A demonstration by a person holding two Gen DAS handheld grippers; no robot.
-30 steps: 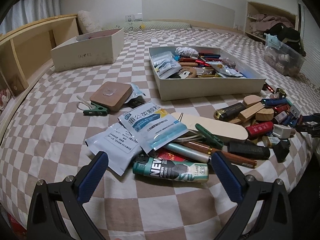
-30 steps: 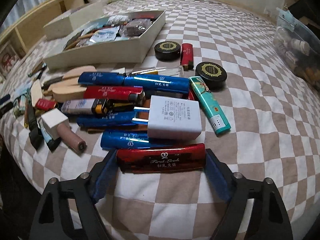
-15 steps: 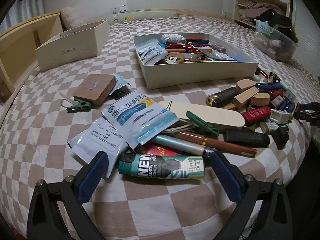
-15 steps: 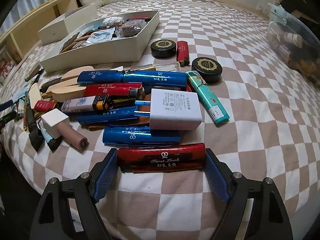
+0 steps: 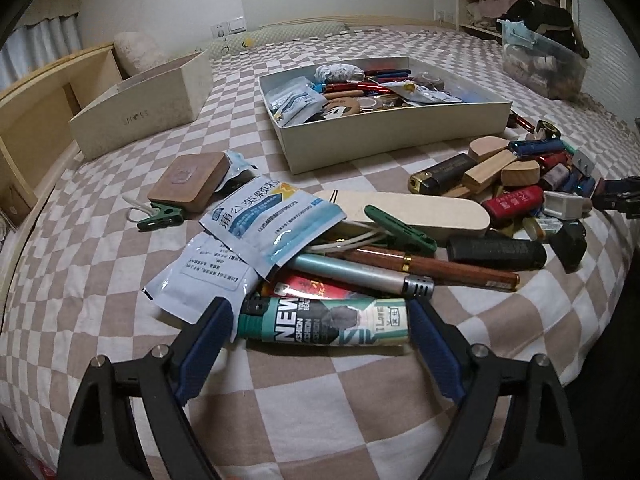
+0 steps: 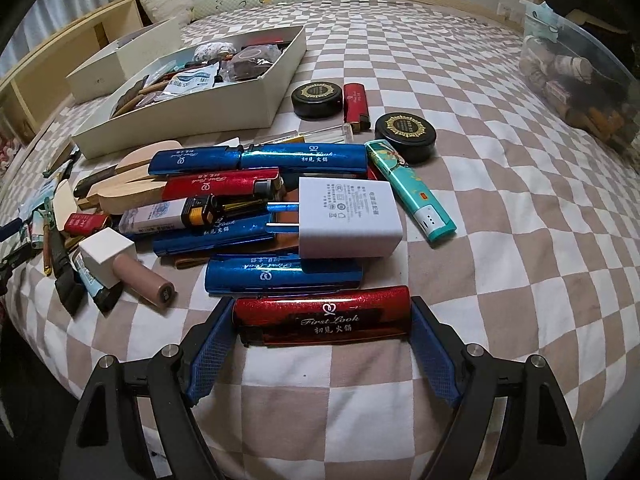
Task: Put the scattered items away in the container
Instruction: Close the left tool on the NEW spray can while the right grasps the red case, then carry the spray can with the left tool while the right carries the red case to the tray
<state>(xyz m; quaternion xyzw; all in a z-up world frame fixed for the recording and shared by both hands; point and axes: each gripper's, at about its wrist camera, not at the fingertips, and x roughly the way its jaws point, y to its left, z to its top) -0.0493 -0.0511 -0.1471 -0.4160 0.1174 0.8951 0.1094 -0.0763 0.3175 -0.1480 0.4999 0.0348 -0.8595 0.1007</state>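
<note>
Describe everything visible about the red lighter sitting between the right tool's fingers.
The red lighter is long and flat-sided with a glossy, glittery metallic red casing, printed with a white looped logo, "First Look" and Chinese characters. It lies flat and crosswise on the checkered bedspread, a dark metal head at its left end. The right tool brackets it lengthwise, blue pads at both ends; firm contact is unclear. A blue lighter lies just behind it.

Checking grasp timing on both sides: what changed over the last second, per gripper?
The left gripper advanced and now brackets the green NEW lighter end to end, pads about touching; a second ago the lighter lay ahead of the tips. The right gripper held the red First Look lighter between its pads throughout and only shifted slightly. Both lighters still lie on the bedspread. The box and piles are unchanged.
</note>
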